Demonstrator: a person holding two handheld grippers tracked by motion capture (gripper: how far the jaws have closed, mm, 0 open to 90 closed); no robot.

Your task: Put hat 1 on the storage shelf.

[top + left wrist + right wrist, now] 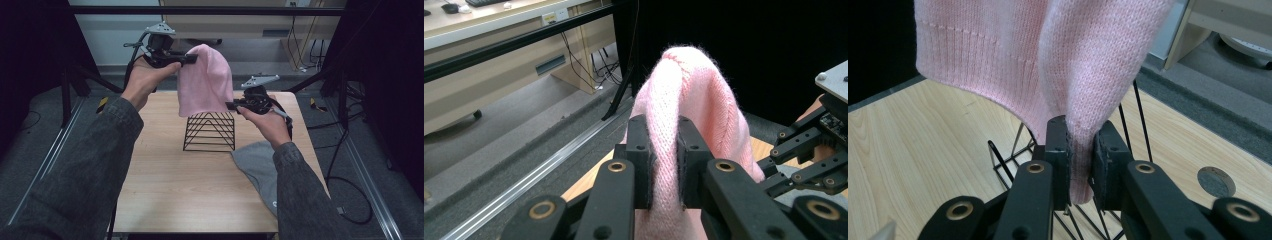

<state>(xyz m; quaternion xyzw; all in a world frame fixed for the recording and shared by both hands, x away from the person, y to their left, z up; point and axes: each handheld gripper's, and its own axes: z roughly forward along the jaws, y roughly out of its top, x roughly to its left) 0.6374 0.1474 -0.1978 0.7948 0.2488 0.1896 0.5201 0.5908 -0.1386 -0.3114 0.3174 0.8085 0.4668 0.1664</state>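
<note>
I had the left gripper (192,59) pinching the top of the pink knit hat (205,82), and the right gripper (231,105) clamped on its lower edge. The hat hung stretched between them above the black wire rack (210,132) on the wooden table (175,180). A grey cloth (257,165) lay near the rack.

We hold our left gripper (191,59) raised high, jaws clamped; our right gripper (231,105) sits lower toward the table's far edge, apparently clamped too.
</note>
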